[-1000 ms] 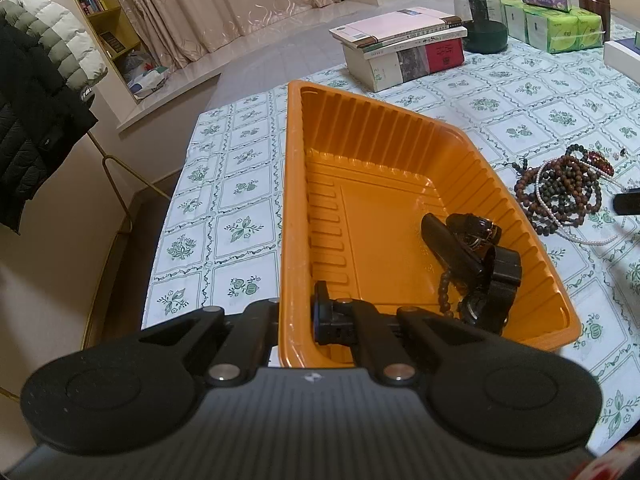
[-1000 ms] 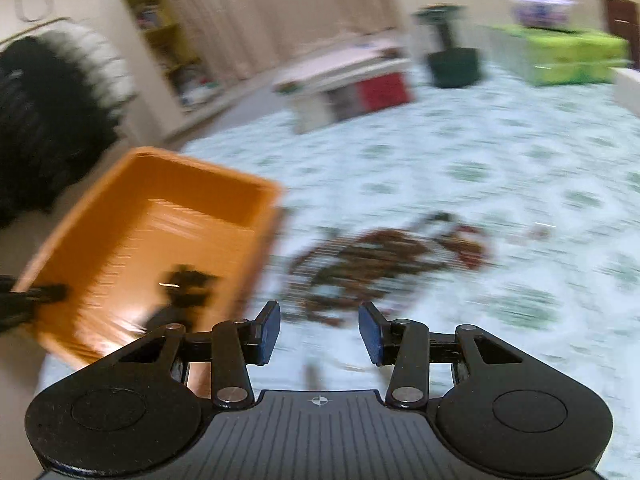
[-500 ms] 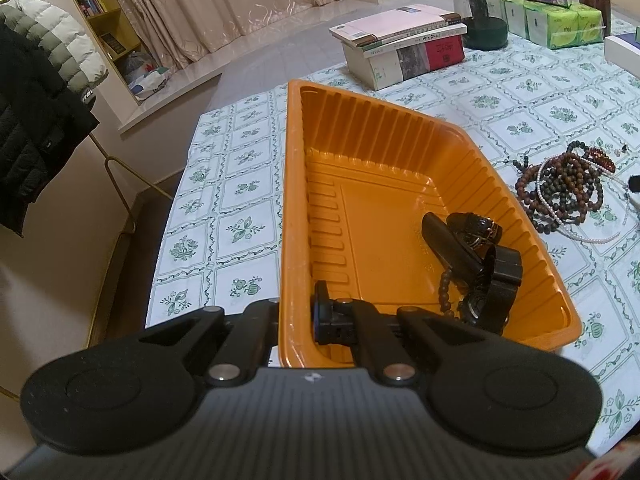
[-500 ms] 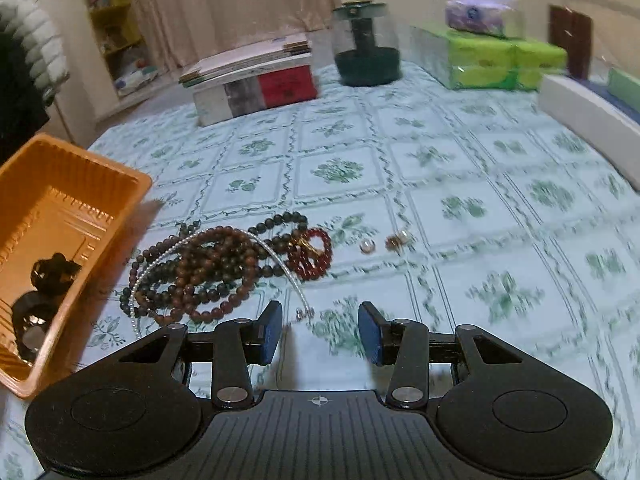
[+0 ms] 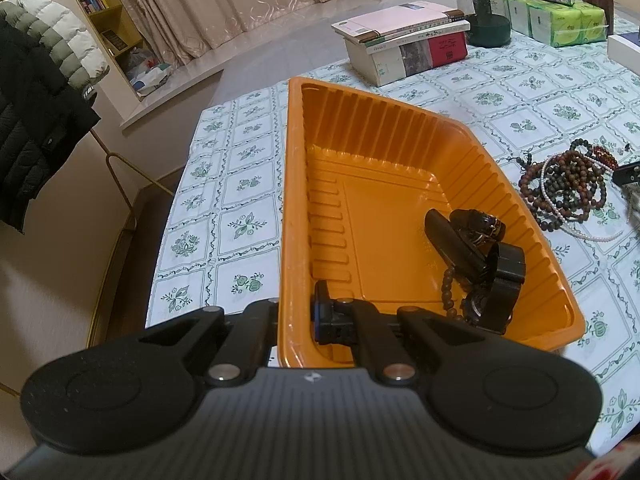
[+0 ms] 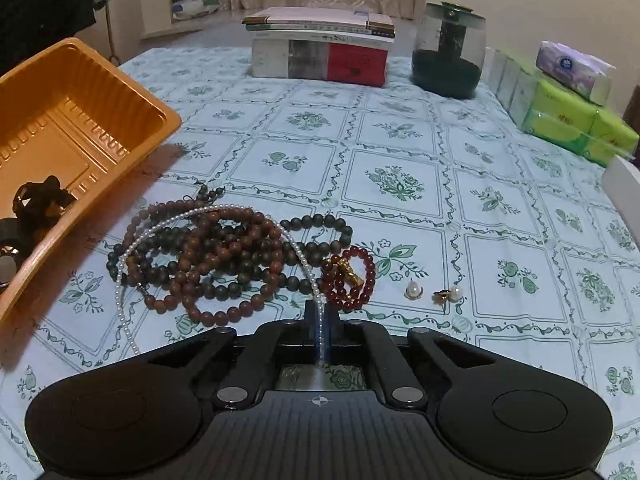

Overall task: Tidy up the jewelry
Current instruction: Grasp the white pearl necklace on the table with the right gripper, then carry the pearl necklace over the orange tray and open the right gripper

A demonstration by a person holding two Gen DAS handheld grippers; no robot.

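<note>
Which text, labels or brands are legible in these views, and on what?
None reads clearly.
Red-and-grey book: cover print, too blurred.
Books stacked on it: spine lettering, too small.
White-and-purple tissue pack: round blue logo, unreadable.
Green tissue packs: small print, unreadable.
Black jacket: small white mark on sleeve, unreadable.
Orange tray, beads: no text.

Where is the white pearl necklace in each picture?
Left wrist view: pearl necklace at the right edge, draped over the brown beads, right of the orange tray.
Right wrist view: necklace bottom centre, running into the right claw.
Shared landmark: stack of books.
</note>
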